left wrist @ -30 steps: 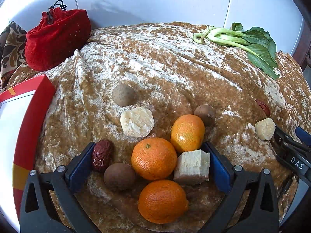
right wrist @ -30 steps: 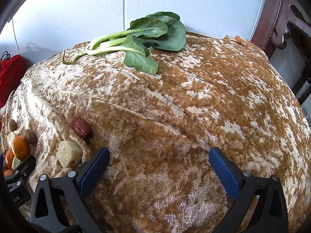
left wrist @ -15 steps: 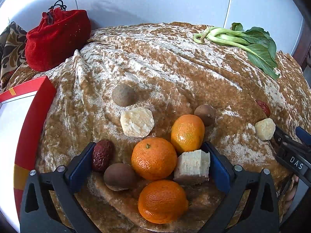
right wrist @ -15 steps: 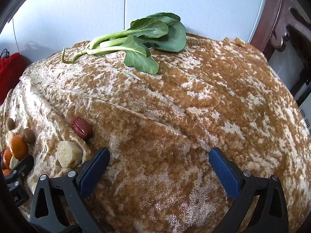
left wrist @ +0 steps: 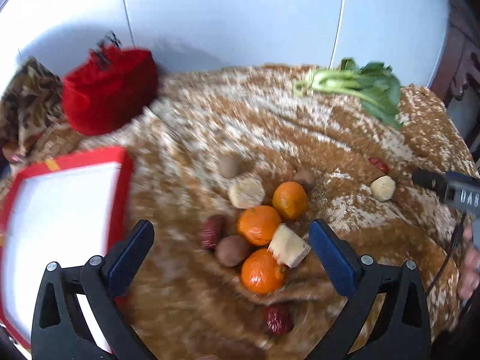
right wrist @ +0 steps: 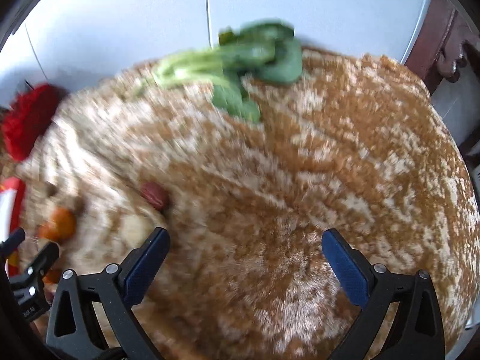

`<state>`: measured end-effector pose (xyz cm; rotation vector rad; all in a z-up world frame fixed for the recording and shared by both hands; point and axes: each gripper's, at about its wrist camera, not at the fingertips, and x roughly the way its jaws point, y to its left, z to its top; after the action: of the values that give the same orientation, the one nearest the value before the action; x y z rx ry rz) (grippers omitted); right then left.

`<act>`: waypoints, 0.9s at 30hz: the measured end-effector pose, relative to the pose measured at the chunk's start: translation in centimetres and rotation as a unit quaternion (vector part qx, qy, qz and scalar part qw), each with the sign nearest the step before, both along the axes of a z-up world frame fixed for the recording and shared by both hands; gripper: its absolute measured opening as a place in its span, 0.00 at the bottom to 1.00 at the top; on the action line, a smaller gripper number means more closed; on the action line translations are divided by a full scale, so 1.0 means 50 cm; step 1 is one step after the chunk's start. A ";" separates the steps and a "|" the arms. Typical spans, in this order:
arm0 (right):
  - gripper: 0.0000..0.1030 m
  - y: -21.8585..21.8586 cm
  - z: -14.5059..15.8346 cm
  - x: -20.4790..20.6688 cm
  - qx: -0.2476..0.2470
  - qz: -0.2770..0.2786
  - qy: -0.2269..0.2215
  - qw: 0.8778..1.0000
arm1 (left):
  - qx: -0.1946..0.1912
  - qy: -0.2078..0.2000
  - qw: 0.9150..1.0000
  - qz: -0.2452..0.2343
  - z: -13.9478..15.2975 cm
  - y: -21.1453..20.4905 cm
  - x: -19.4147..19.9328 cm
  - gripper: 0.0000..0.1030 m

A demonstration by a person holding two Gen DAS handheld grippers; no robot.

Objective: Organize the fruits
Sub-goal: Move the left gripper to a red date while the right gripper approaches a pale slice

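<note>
Both grippers have pulled back, spread wide, empty; left gripper point(left wrist: 231, 240) should steady, then straddle one round orange tangerine point(left wrist: 259, 225) squarely toward the red-rimmed white tray point(left wrist: 120, 162).

Motion blur smears the greens point(right wrist: 240, 63) and the cloth point(right wrist: 270, 180) in the right wrist view. The red tray point(left wrist: 120, 162) runs off the left edge, and the fruit point(right wrist: 58, 225) at that view's left is too blurred to name

Mottled velvety cloth point(left wrist: 210, 126); glossy-skinned oranges point(left wrist: 259, 225).
</note>
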<state>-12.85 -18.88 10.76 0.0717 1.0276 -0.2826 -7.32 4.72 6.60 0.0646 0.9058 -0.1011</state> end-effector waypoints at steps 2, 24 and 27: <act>0.99 0.008 0.039 -0.014 0.022 0.012 -0.031 0.999 | -0.001 -0.007 1.000 -0.002 0.027 0.032 -0.034 1.00; 0.80 0.263 -0.037 0.036 0.190 0.185 0.072 0.961 | 0.060 0.063 0.993 -0.077 -0.013 0.059 -0.085 1.00; 0.80 0.242 -0.036 0.040 0.201 0.165 0.074 0.963 | 0.050 0.064 0.992 -0.093 -0.011 0.041 -0.088 1.00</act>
<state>-10.85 -6.76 8.97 0.2467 1.2138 0.2325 -11.75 6.74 6.05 0.2379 1.0312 -0.2365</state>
